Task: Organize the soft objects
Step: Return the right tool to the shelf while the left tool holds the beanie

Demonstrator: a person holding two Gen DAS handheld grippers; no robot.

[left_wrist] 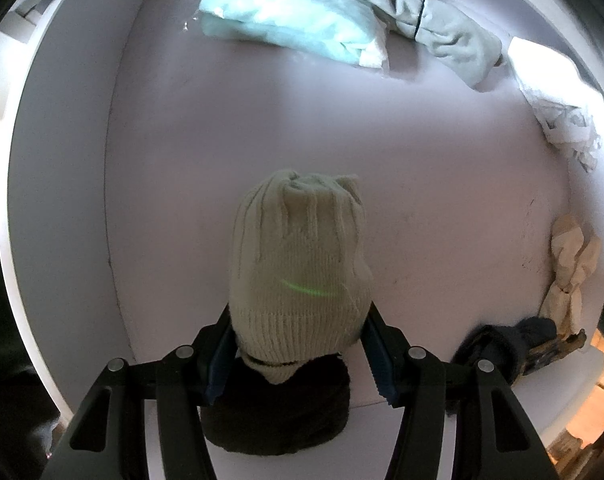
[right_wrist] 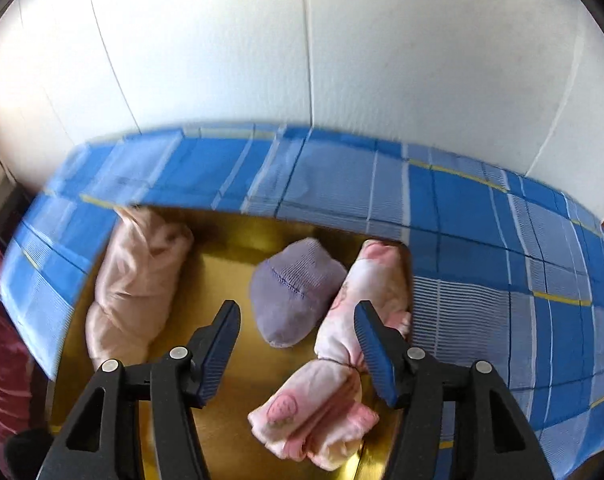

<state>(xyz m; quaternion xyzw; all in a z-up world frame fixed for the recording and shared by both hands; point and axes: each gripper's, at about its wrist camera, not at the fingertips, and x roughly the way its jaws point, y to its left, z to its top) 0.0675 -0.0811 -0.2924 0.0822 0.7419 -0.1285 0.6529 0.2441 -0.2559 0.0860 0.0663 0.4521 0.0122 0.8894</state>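
Left gripper clamped on a cream knit beanie over a white drawer floor, right gripper stood open and empty above a lavender sock in a gold tray.

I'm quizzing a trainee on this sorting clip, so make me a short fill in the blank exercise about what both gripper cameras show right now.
1. The left gripper is closed on a ribbed knit ____ in pale beige.
2. Nothing sits between the right gripper pads; its jaws are ____.
3. The lilac sock lies on a shiny ____-coloured tray.
4. The checked cloth around that tray is mostly ____.

Missing words: hat; open; gold; blue
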